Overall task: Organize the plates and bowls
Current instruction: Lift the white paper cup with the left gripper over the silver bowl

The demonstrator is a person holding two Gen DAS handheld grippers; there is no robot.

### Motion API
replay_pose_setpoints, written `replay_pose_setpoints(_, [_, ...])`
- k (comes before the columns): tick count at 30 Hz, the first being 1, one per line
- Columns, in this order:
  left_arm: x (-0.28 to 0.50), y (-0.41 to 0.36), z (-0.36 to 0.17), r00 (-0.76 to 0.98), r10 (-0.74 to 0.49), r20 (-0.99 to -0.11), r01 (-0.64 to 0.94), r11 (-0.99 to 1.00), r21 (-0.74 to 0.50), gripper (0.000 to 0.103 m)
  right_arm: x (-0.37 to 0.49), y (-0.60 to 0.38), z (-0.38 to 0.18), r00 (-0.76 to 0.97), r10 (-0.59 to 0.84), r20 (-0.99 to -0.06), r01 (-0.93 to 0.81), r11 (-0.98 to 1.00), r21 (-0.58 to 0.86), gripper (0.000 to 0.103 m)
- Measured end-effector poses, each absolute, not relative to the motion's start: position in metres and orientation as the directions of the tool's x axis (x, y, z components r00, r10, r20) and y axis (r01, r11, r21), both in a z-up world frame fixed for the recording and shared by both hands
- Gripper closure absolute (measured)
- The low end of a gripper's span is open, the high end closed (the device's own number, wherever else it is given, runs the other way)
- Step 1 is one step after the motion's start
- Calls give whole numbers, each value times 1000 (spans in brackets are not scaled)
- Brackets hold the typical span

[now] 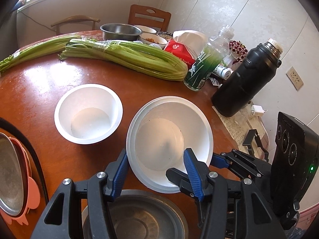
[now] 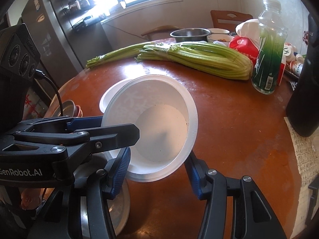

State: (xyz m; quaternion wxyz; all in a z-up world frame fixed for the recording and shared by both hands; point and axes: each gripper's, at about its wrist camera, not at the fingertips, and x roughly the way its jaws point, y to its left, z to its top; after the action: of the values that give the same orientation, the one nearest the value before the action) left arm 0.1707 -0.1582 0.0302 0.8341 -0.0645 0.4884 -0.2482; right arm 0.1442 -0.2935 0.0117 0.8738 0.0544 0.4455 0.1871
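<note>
Above the near edge of the tabletop [image 1: 39, 83], the white bowl [image 1: 169, 137] was raised and tilted, with its opening turned toward both cameras. Its rim showed a double edge; whether this was one bowl or two nested ones could not be determined. Its underside was hidden in both views.

The second white bowl [image 1: 88, 113] stood upright on the tabletop, just beside the raised one. In the right wrist view only a sliver of its rim showed behind the raised bowl. A metal dish [image 1: 135, 219] below the raised bowl was largely covered by gripper bodies. Another metal plate [image 1: 10, 175], on a pink holder, was cut off at the left edge. Celery [image 1: 127, 57] lay well behind, across the tabletop.

The left gripper [image 1: 156, 151] had its jaws narrowed and clamped across the bowl's near wall, one finger inside the bowl and one outside. The right gripper [image 2: 159, 153] had its jaws similarly narrowed and clenched on the same bowl. From the left wrist view, one of its fingers reached inside the rim and the other lay outside. Exact pad contact was partly hidden by the bowl.
</note>
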Motion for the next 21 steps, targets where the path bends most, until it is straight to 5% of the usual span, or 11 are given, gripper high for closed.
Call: replay_pose_setpoints(21, [114, -127, 57, 478, -465, -745, 341, 880, -331, 48, 94, -263, 43, 574, 388, -721, -340, 914, 221, 46])
